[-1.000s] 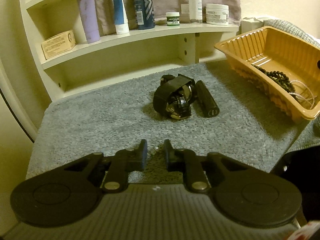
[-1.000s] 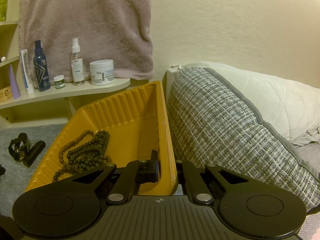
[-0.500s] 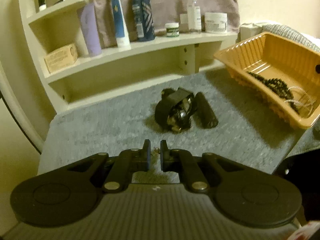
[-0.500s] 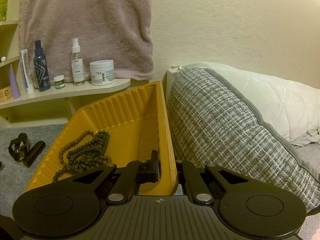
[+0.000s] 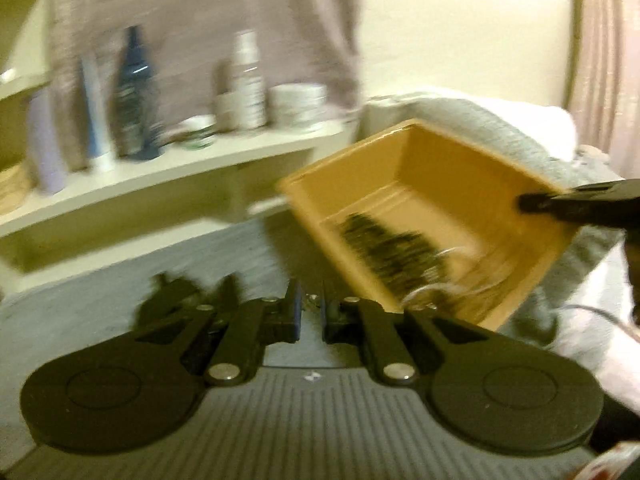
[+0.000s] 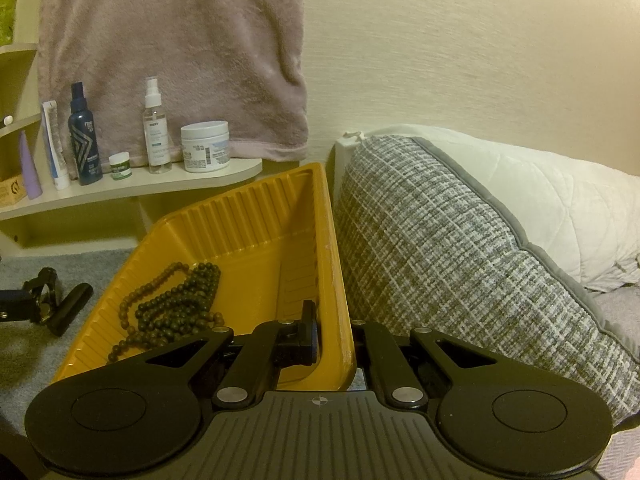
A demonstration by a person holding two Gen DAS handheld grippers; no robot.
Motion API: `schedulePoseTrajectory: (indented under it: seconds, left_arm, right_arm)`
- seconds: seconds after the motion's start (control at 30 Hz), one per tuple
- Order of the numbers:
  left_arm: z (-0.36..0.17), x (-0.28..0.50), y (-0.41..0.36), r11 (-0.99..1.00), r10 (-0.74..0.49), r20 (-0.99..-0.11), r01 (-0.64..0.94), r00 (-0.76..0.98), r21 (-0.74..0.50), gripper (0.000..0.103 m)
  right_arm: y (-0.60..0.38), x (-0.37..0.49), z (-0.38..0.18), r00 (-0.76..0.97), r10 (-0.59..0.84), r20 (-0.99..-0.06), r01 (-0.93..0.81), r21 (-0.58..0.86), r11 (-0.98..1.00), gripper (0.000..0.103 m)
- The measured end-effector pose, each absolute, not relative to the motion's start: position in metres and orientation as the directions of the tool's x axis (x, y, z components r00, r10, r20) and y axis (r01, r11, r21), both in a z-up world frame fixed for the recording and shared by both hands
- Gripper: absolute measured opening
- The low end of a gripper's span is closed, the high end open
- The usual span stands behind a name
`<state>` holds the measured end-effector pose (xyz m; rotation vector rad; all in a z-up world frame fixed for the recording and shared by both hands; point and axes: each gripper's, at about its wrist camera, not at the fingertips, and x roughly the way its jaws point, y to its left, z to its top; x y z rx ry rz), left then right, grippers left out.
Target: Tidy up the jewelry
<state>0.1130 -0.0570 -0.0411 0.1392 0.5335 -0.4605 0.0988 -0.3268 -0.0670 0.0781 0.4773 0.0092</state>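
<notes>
My left gripper (image 5: 311, 304) is shut on a small shiny piece of jewelry (image 5: 312, 299) and hangs above the grey mat, just left of the orange tray (image 5: 440, 152); this view is blurred. Dark beads (image 5: 384, 248) and a thin pale chain lie in the tray. My right gripper (image 6: 334, 336) is shut on the orange tray's (image 6: 240, 216) right wall, one finger inside, one outside. The bead necklace (image 6: 172, 304) lies on the tray floor. A black watch (image 6: 44, 292) and a black cylinder (image 6: 70, 308) rest on the mat to the left.
A cream shelf (image 6: 160, 184) at the back carries bottles, a tube and jars, with a mauve towel (image 6: 172, 48) hanging behind. A grey woven pillow (image 6: 460, 264) presses against the tray's right side, a white pillow behind it. The grey mat (image 5: 80, 312) covers the surface.
The left gripper closed on the small shiny piece, lifted off the mat and swung right toward the tray. The right gripper and the tray have not moved.
</notes>
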Motion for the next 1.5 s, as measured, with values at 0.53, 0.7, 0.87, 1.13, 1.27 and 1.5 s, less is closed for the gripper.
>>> schedulePoseTrajectory:
  seconds: [0.53, 0.7, 0.87, 1.13, 1.27, 1.5]
  left_arm:
    - [-0.043, 0.107, -0.122, 0.816, -0.490, -0.531, 0.578, 0.692, 0.000, 0.009]
    - [-0.045, 0.107, -0.122, 0.820, -0.481, -0.534, 0.572, 0.695, 0.006, 0.013]
    - [-0.042, 0.106, -0.102, 0.851, -0.441, -0.527, 0.525, 0.727, 0.012, 0.013]
    - [-0.042, 0.108, -0.050, 0.925, -0.309, -0.526, 0.380, 0.792, 0.029, 0.014]
    - [-0.046, 0.112, -0.025, 0.950, -0.244, -0.532, 0.310, 0.811, 0.036, 0.014]
    - [-0.051, 0.119, 0.005, 0.972, -0.168, -0.532, 0.229, 0.830, 0.052, 0.019]
  right_arm:
    - [-0.328, 0.097, -0.067, 0.888, 0.032, -0.459, 0.012, 0.093, 0.996, 0.004]
    - [-0.328, 0.097, -0.067, 0.887, 0.032, -0.461, 0.013, 0.095, 0.995, 0.004]
    - [-0.328, 0.096, -0.067, 0.887, 0.032, -0.461, 0.014, 0.095, 0.995, 0.004]
    - [-0.328, 0.096, -0.067, 0.887, 0.031, -0.461, 0.013, 0.093, 0.996, 0.004]
    - [-0.327, 0.095, -0.067, 0.887, 0.029, -0.461, 0.014, 0.090, 0.996, 0.004]
    - [-0.326, 0.096, -0.066, 0.886, 0.026, -0.462, 0.014, 0.083, 0.996, 0.004]
